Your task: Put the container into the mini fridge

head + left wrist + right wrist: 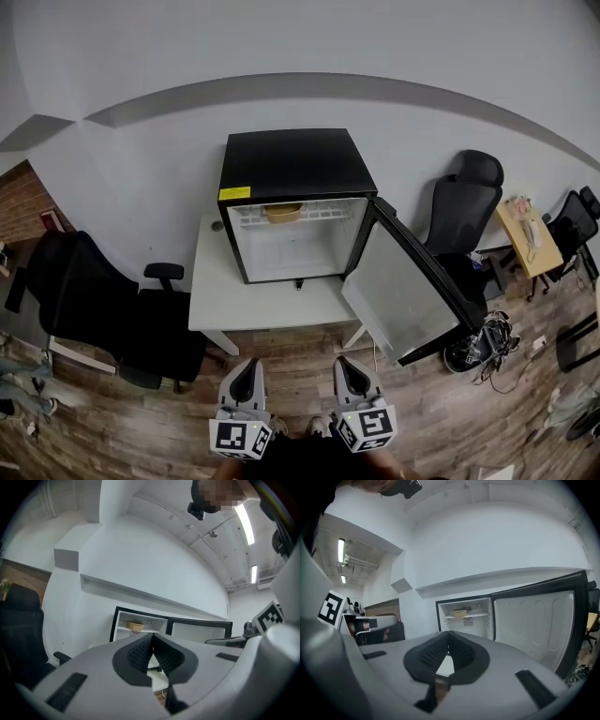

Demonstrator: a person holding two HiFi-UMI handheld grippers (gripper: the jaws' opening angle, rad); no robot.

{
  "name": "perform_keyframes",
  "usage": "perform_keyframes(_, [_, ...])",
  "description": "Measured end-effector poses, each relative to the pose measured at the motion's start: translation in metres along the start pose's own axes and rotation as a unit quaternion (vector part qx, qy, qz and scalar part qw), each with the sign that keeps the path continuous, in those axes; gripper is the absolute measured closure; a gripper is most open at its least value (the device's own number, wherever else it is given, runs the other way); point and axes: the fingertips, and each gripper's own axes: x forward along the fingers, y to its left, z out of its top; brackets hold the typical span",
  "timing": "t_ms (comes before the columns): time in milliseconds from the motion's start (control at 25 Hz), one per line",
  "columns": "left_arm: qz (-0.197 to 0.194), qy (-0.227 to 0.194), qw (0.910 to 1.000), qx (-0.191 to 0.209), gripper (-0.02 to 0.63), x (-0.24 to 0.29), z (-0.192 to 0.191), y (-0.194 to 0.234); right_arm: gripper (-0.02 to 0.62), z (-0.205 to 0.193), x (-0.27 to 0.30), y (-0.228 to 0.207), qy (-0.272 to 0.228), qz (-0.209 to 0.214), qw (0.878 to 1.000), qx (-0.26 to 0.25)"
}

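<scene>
Tan round container [282, 213] sits shelved in the black mini fridge [291, 164] — left gripper [247, 362] and right gripper [346, 360] pinched together, empty; closing its white-lined door [398, 291] likely comes next.

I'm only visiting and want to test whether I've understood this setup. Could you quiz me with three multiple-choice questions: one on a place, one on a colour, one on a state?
1. Where is the tan container?
A. on the top shelf inside the mini fridge
B. on its bottom
C. on its roof

2. What colour is the mini fridge's outside?
A. red
B. black
C. silver

3. How does the fridge door stand?
A. shut
B. taken off
C. swung open

Answers:
1 A, both gripper views show it on the upper shelf.
2 B, the top and frame are black.
3 C, the door hangs out to the right in the head view, with its pale lining showing.
</scene>
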Motion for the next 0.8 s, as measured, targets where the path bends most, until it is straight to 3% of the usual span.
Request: perform_keyframes(800, [0.002,-0.007,0.9999,-0.008,0.598,-0.0012,-0.0035,-0.0061,0.58,0.009,-0.0036,0.0018,-0.017,0.011,1.0,0.001])
